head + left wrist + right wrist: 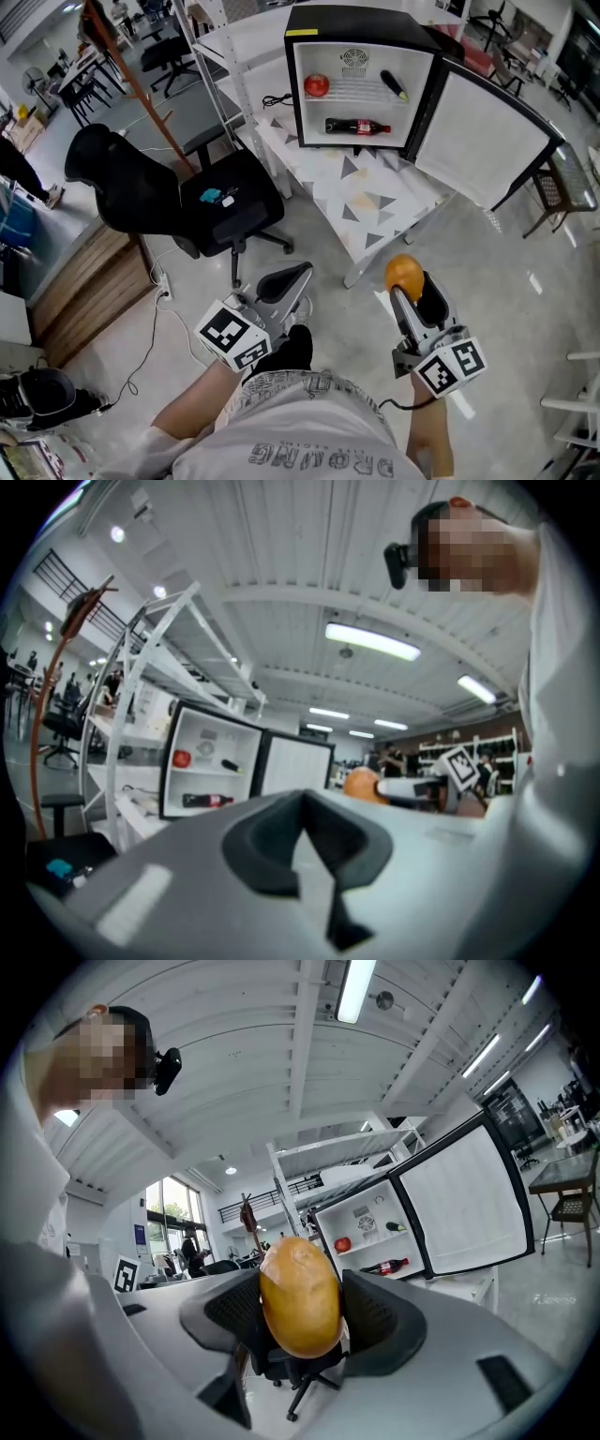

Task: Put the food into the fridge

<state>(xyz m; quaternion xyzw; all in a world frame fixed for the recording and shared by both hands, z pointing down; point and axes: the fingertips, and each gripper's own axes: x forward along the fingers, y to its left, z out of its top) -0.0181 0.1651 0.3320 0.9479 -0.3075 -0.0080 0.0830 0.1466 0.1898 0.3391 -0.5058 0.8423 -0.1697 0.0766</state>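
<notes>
Head view puts us mid-carry: our right gripper point(412, 286) pinches the orange-yellow fruit point(404, 273) near us, well apart from the open fridge point(356, 21) far ahead. Our left gripper point(298, 272) is pressed together, empty. Next, we judge, comes a forward reach to a free shelf spot.

Grey left gripper point(285, 278), right gripper point(413, 287); black-white marker cubes point(234, 336); white printed shirt point(300, 424).

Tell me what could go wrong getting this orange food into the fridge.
The right gripper pinches the rounded orange food only across its middle, so it might slip on the way. In the fridge a bottle lies across the bottom and a red fruit sits on the shelf; a careless placement might knock either.
</notes>
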